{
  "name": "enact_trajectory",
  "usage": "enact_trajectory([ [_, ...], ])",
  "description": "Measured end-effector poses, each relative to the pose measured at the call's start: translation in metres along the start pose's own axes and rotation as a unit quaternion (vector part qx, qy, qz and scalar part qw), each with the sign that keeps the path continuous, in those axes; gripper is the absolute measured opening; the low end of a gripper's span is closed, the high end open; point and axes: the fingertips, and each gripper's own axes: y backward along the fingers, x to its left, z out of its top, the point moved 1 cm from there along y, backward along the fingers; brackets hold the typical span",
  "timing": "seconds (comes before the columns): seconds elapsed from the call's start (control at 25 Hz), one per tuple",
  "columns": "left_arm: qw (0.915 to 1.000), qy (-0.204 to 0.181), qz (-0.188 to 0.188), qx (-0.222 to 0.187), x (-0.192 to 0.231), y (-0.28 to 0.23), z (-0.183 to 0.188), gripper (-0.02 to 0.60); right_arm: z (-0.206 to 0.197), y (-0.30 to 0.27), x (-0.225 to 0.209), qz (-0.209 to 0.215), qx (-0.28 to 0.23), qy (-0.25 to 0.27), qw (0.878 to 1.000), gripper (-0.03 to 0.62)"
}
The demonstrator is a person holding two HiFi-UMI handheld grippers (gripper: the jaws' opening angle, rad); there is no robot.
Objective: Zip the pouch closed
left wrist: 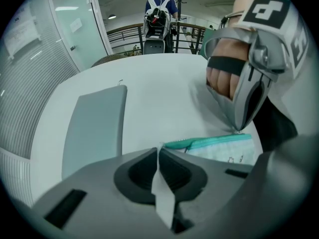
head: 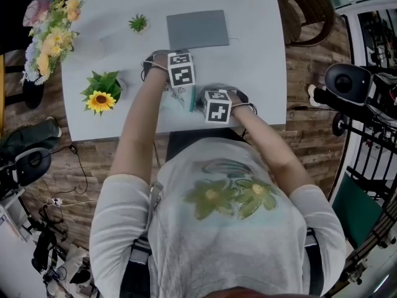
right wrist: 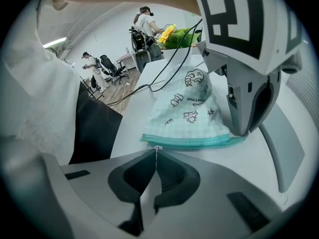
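standing on plank floor (head: 307, 73), white table (head: 251, 33) holds pouch (right wrist: 192, 113), sunflower (head: 100, 100).

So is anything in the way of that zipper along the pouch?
Nothing visible. The right gripper pinches the zipper pull, and the teal zipper lies bare to the left gripper at the pouch's other end.

The pouch (right wrist: 192, 108) lies on the desk (head: 254, 48), near the edge closest to the person. The left tongs (left wrist: 158, 156) stand at one end of the pouch and the right tongs (right wrist: 156, 156) at the other, on its zip pull (right wrist: 158, 148). Behind the pouch lies a flat pad (head: 197, 30). Behind and left of the pouch is a small plant (head: 138, 23), directly left a sunflower (head: 101, 97), and farther left and back a bouquet (head: 53, 33)
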Motion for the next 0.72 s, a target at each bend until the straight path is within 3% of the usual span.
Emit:
enact_trajectory([
  [0.44, 0.9996, 0.019, 0.017, -0.01, 0.0009, 0.0006, -0.0011, 0.02, -0.0038, -0.0025, 0.0089, 0.001, -0.005, -0.011, 1.0, 0.021],
  [0.72, 0.9971, 0.027, 0.066, -0.028, 0.0007, 0.0012, -0.0073, 0.02, -0.0084, -0.0044, 0.0048, -0.036, -0.003, -0.006, 0.999, 0.021],
])
